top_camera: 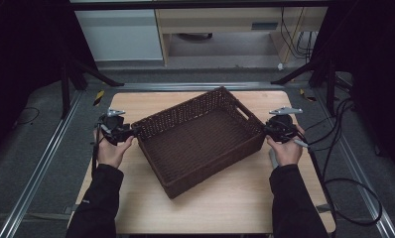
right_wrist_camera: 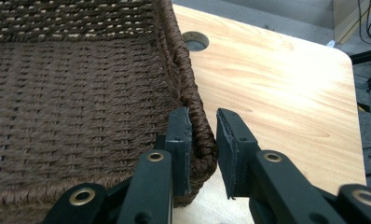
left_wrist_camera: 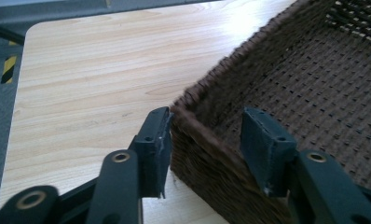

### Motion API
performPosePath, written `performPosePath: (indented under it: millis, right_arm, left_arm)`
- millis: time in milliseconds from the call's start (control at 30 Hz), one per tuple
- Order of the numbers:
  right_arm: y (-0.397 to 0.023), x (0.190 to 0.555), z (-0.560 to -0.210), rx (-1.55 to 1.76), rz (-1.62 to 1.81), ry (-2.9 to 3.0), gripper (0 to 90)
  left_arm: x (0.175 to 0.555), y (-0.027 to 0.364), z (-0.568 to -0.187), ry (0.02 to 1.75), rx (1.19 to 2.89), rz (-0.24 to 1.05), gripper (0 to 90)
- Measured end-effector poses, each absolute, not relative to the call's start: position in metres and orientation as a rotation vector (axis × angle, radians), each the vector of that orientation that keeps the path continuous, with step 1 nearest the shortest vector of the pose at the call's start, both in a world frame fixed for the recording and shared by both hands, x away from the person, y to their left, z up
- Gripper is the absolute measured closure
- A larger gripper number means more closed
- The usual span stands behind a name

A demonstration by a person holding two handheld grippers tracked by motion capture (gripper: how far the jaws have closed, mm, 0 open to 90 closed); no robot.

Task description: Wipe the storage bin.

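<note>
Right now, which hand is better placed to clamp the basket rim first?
Right. The right tool has the basket corner rim nearly pinched. The left tool straddles its corner with a wide gap.

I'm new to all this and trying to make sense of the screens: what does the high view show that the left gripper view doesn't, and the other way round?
High view alone: the whole basket lying askew on the table, the person's two hands, and the right gripper at the basket's far corner. Left gripper view alone: a close look at the left gripper, whose jaws straddle a basket corner, one outside against the weave, the other inside with a gap. Both share the basket, the wooden table and the left gripper.
</note>
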State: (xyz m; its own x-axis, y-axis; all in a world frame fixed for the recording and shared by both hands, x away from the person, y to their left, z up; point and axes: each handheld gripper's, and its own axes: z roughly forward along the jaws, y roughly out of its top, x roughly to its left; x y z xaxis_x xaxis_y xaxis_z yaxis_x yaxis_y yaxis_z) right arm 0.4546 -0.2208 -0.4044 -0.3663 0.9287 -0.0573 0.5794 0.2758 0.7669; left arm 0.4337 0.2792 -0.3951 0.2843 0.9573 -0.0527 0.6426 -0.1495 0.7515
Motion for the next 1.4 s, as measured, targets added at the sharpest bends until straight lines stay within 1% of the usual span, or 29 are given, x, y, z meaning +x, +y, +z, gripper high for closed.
performPosePath:
  millis: [100,233,333,467,700,733,867,967,1133,1233,1300,1400]
  right_arm:
    - [-0.22,0.449,-0.403,1.345,0.897,2.064,75.5]
    - [-0.217,0.439,-0.401,1.327,0.883,2.096,75.4]
    - [-0.217,0.429,-0.4,1.315,0.891,2.124,75.4]
    - [-0.219,0.425,-0.398,1.309,0.913,2.146,73.8]
    - [-0.215,0.439,-0.4,1.282,0.924,2.152,70.3]
    - [-0.214,0.443,-0.4,1.285,0.938,2.162,70.7]
    - [-0.21,0.449,-0.403,1.282,0.947,2.192,79.0]
    - [-0.21,0.445,-0.403,1.282,0.929,2.197,80.3]
    - [-0.211,0.432,-0.404,1.284,0.946,2.195,79.6]
    - [-0.211,0.421,-0.403,1.282,0.964,2.214,77.8]
    - [-0.211,0.415,-0.402,1.275,0.969,2.236,76.3]
    - [-0.21,0.411,-0.399,1.263,0.975,2.254,75.2]
  left_arm:
    - [0.424,0.277,-0.394,1.404,1.869,0.579,48.6]
    - [0.411,0.271,-0.395,1.367,1.884,0.573,48.2]
    - [0.406,0.266,-0.397,1.359,1.891,0.535,48.8]
    - [0.408,0.26,-0.403,1.371,1.936,0.543,54.2]
    - [0.421,0.264,-0.407,1.401,1.92,0.528,56.0]
    - [0.425,0.263,-0.409,1.406,1.926,0.515,56.0]
    - [0.431,0.259,-0.411,1.405,1.955,0.539,56.8]
    - [0.431,0.261,-0.41,1.405,1.948,0.533,57.4]
    - [0.418,0.261,-0.406,1.364,1.953,0.536,51.5]
    - [0.409,0.259,-0.406,1.35,1.973,0.551,49.7]
    - [0.407,0.259,-0.406,1.338,1.979,0.546,51.1]
    - [0.408,0.255,-0.411,1.363,2.012,0.525,59.4]
